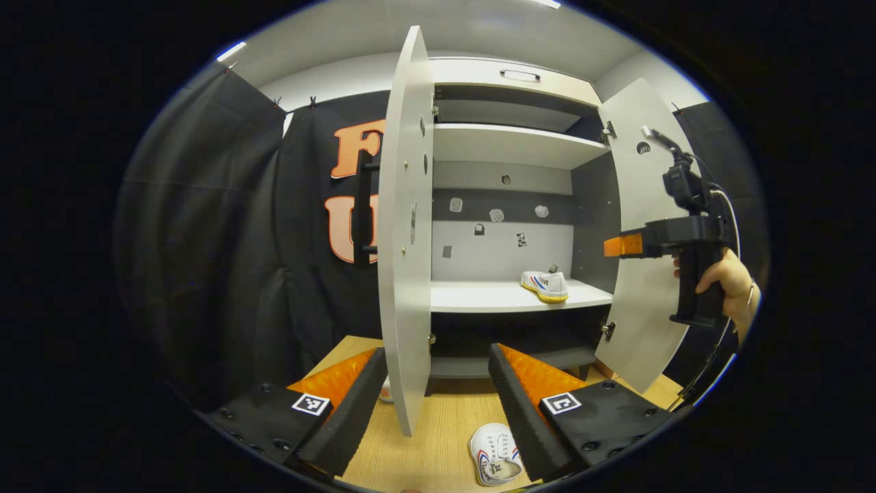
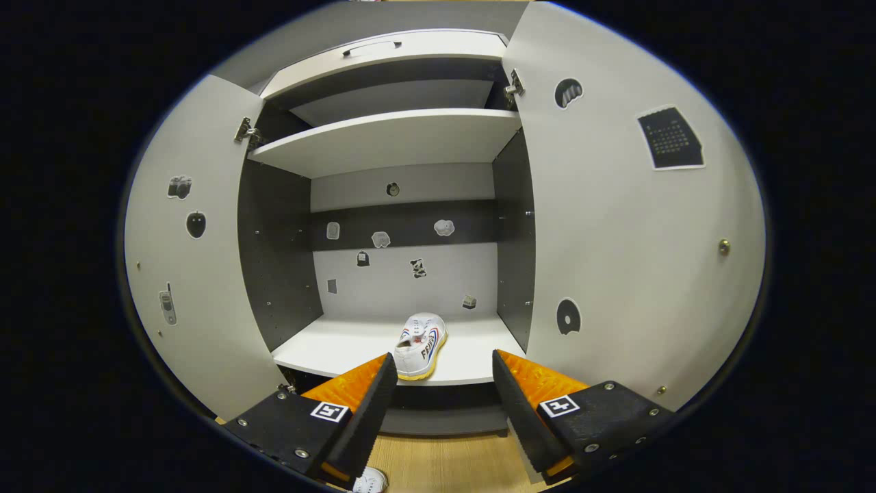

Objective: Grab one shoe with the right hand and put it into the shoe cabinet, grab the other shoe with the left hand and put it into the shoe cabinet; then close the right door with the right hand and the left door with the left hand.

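One white sneaker [image 2: 422, 345] already stands on the lower shelf [image 2: 342, 352] of the shoe cabinet [image 2: 383, 137], toward its front edge and right of centre in the right gripper view, so the step in hand looks like fetching the second sneaker [image 1: 496, 462], which lies on the wooden table [image 1: 424, 452] in front of the cabinet, opening upward, just beside the inner face of the left tongs' [image 1: 438, 390] right-hand finger. Those tongs are spread wide and hold nothing; the edge of the open left door [image 1: 404, 274] rises between their fingers in that view, so I would draw back and swing clear of it before dipping to the shoe (a pinch across the heel collar or the sidewall should hold better than one on the laces). The right tongs [image 2: 443, 397] are likewise spread and empty, facing the shelf with the sneaker apart from them. The upper shelf [image 2: 383, 140] looks bare, and the right door [image 2: 636, 260] stands open too; stickers dot the back panel and doors.
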`<state>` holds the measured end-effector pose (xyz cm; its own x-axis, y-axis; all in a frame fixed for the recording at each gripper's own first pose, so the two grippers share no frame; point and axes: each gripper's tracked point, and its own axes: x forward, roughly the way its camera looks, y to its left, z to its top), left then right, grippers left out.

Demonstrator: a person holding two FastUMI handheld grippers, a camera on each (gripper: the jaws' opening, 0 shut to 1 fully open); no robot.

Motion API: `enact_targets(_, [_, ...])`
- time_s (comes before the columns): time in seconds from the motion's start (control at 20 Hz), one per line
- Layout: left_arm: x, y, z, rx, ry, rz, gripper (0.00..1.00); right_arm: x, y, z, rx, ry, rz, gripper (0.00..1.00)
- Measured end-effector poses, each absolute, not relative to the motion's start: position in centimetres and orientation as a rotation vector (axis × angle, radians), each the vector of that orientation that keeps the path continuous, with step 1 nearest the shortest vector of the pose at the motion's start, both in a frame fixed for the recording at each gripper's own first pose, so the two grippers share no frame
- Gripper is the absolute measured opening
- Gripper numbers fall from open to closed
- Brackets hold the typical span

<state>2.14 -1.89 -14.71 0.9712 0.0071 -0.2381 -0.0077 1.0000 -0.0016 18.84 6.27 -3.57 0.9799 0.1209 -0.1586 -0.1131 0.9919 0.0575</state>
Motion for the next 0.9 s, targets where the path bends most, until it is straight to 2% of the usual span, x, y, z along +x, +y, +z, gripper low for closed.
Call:
enact_targets(0.05, [2.0,-2.1,-15.8,-0.008,0.259,0.005,0.94,17.7,6.1,-3.6,0.049,0.157,0.121,0.89])
enact_targets(0.1, [1.9,-2.4,-17.1,-0.018,0.279,0.0,0.97,16.7,5.9,-3.6,0.044,0.152,0.119,0.9])
enact_targets(0.2, [2.0,-3.0,-20.2,-0.03,0.333,-0.011,0.94,15.2,5.4,-3.9,0.024,0.146,0.118,0.91])
enact_targets(0.35, [2.0,-4.0,-25.6,-0.026,0.432,-0.038,0.97,12.8,4.7,-3.9,0.032,0.129,0.118,0.93])
enact_targets(0.65, [1.2,-6.4,-36.6,-0.035,0.661,-0.081,0.98,10.4,2.8,-4.8,0.026,0.117,0.093,0.93])
enact_targets(0.9, [0.3,-7.3,-43.0,-0.014,0.795,-0.109,0.99,9.2,1.8,-6.0,0.033,0.137,0.079,0.93])
